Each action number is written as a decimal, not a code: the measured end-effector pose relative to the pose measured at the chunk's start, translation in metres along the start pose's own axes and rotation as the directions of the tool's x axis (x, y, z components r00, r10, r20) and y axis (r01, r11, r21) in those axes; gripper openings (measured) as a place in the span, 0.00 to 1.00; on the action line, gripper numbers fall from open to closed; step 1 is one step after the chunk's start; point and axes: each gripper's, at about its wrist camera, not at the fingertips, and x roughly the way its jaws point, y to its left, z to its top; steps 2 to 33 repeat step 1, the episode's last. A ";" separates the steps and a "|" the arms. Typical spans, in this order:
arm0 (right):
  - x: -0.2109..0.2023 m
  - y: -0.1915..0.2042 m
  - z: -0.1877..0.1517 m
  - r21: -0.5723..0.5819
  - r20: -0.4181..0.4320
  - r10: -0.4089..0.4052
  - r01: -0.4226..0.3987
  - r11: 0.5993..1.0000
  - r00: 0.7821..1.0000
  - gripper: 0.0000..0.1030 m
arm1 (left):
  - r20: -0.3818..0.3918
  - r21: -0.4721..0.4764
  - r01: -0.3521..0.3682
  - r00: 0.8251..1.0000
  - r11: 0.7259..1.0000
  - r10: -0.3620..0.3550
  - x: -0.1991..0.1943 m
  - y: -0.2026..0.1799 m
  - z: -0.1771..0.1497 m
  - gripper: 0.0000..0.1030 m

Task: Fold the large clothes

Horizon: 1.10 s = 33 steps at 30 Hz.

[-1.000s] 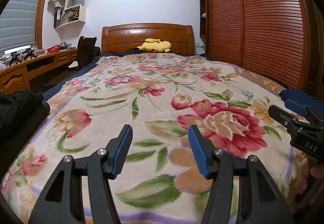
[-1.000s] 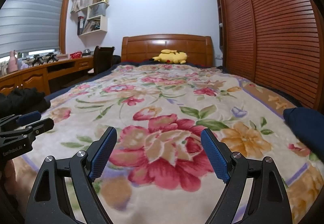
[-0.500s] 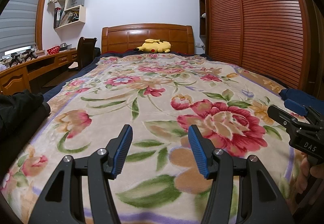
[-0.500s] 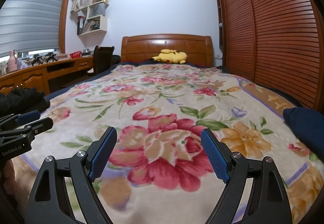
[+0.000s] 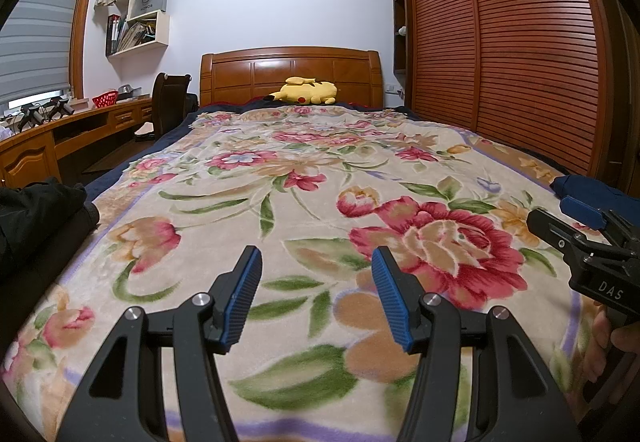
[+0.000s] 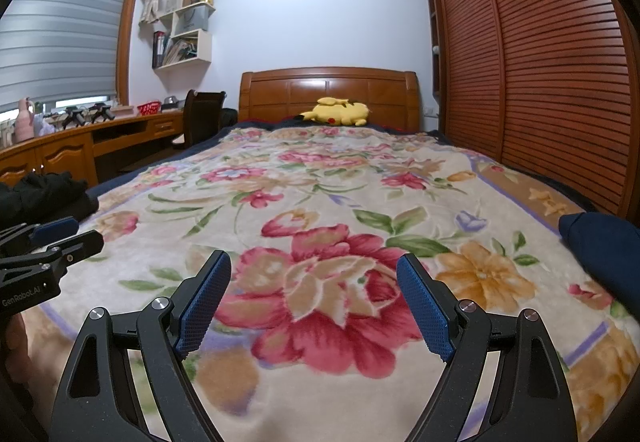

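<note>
A black garment (image 5: 36, 210) lies bunched at the bed's left edge, seen too in the right wrist view (image 6: 48, 194). A folded dark blue garment (image 6: 600, 246) rests at the right edge (image 5: 592, 190). My left gripper (image 5: 316, 282) hovers open over the floral blanket (image 5: 320, 182) with nothing between its blue pads. My right gripper (image 6: 314, 286) is open wider above the big red rose, also empty. Each gripper shows at the side of the other's view: the right gripper (image 5: 576, 218) and the left gripper (image 6: 60, 234).
A yellow plush toy (image 5: 306, 92) lies by the wooden headboard (image 5: 290, 70). A slatted wardrobe (image 5: 500, 42) runs along the right. A long wooden desk (image 5: 60, 138) with a chair (image 5: 170, 102) stands left, shelves (image 5: 136, 26) above it.
</note>
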 end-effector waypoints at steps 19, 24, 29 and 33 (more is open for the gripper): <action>0.000 0.000 0.000 0.000 0.001 0.000 0.000 1.000 1.000 0.84 | 0.000 0.000 0.000 1.000 1.000 0.000 0.000 0.000 0.000 0.55; 0.000 0.000 0.000 0.000 0.001 0.000 0.000 1.000 1.000 0.84 | 0.000 0.000 0.000 1.000 1.000 0.000 0.000 0.000 0.000 0.55; 0.000 0.000 0.000 0.000 0.001 0.000 0.000 1.000 1.000 0.84 | 0.000 0.000 0.000 1.000 1.000 0.000 0.000 0.000 0.000 0.55; 0.000 0.000 0.000 0.000 0.001 0.000 0.000 1.000 1.000 0.84 | 0.000 0.000 0.000 1.000 1.000 0.000 0.000 0.000 0.000 0.55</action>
